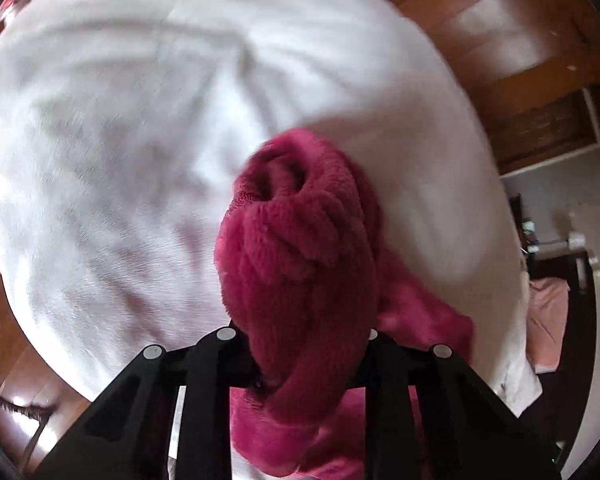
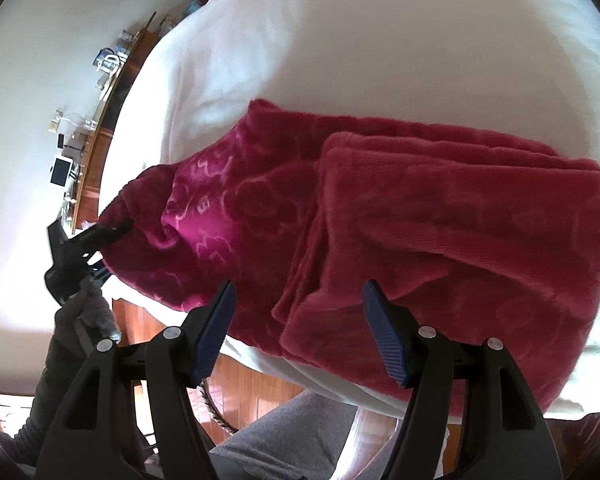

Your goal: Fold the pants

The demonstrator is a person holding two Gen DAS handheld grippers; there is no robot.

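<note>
Dark red fleece pants with an embossed flower pattern lie across the white bed, their right part folded over in layers. My left gripper is shut on the pants' left end, which bunches up and lifts off the bed. In the left wrist view that bunched end fills the space between the left gripper's fingers and hides the pads. My right gripper is open above the near edge of the pants, its blue pads apart with nothing gripped.
The bed's white cover is rumpled. Wooden floor runs along the near bed edge, with a braided cord on it. A wooden ledge with small items lines the wall at left. A person's grey sleeve and grey-clad leg are close below.
</note>
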